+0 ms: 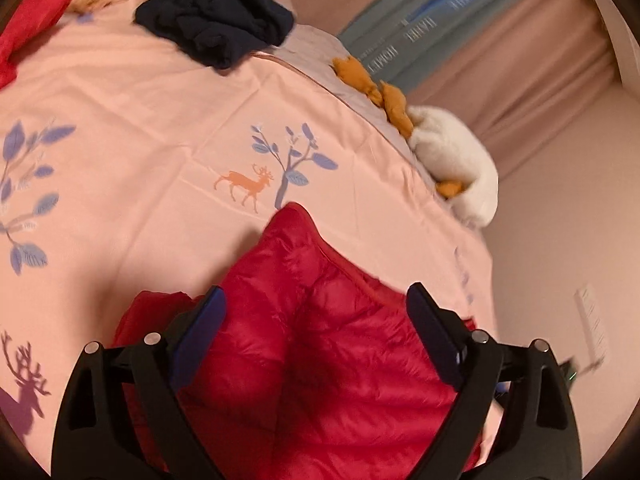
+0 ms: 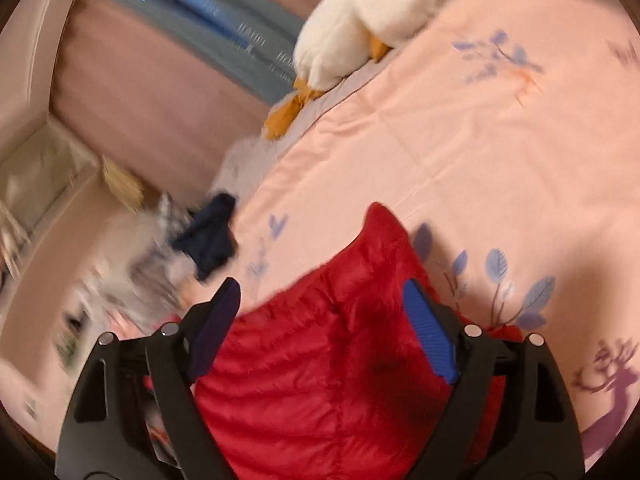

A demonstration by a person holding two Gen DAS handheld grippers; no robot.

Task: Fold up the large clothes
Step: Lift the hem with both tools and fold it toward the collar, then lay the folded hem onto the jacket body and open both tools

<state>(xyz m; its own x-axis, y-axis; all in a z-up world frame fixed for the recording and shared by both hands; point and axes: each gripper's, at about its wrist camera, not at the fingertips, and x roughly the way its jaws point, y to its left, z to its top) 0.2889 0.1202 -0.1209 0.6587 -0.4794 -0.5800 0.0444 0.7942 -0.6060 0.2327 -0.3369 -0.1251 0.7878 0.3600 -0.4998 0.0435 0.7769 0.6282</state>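
A red quilted puffer jacket (image 1: 320, 340) lies on a pink bedspread (image 1: 140, 160) printed with deer and blue leaves. My left gripper (image 1: 316, 300) is open, its fingers wide apart over the jacket, not closed on the cloth. In the right wrist view the same red jacket (image 2: 340, 360) lies under my right gripper (image 2: 322, 292), which is also open with its fingers spread over it. Whether the fingers touch the fabric cannot be told.
A dark navy garment (image 1: 216, 12) is bunched at the far side of the bed; it also shows in the right wrist view (image 2: 212, 232). A white plush duck with orange feet (image 1: 452, 156) (image 2: 360, 20) lies at the bed's edge. A pink wall and curtain stand beyond.
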